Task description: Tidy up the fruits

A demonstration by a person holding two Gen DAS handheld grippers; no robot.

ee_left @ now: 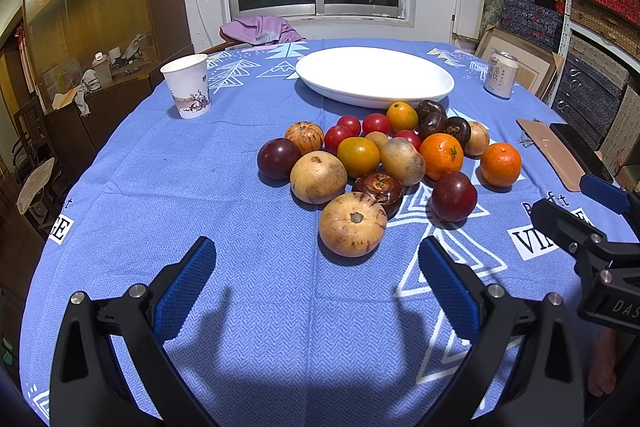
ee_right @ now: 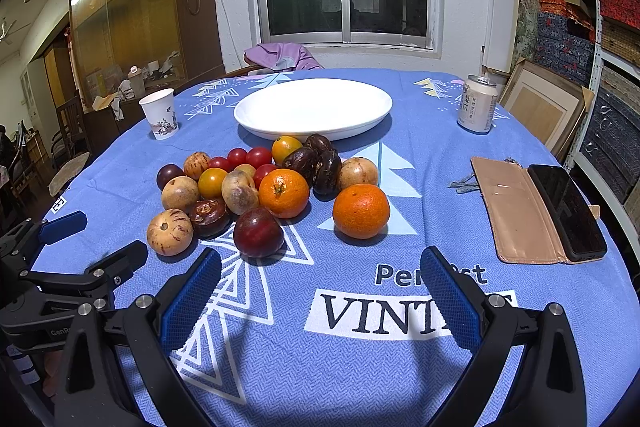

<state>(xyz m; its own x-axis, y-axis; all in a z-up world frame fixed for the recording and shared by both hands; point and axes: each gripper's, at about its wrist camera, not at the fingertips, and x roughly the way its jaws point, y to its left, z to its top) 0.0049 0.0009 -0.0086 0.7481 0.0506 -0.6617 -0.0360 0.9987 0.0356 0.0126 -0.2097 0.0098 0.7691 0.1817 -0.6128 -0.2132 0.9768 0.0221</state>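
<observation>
A pile of fruit lies on the blue tablecloth (ee_left: 240, 307): tan round fruits (ee_left: 352, 223), oranges (ee_left: 500, 163), dark plums (ee_left: 454, 195), small red tomatoes (ee_left: 376, 123) and dark brown fruits (ee_left: 432, 119). An empty white plate (ee_left: 374, 75) stands just behind the pile; it also shows in the right wrist view (ee_right: 312, 107). My left gripper (ee_left: 316, 263) is open and empty, just short of the nearest tan fruit. My right gripper (ee_right: 320, 271) is open and empty, near a plum (ee_right: 258, 231) and an orange (ee_right: 361, 211).
A paper cup (ee_left: 190, 85) stands at the back left, a drink can (ee_left: 500, 74) at the back right. A tan wallet (ee_right: 516, 211) and a black phone (ee_right: 568, 211) lie at the right edge. A chair with purple cloth (ee_left: 260, 31) stands behind the table.
</observation>
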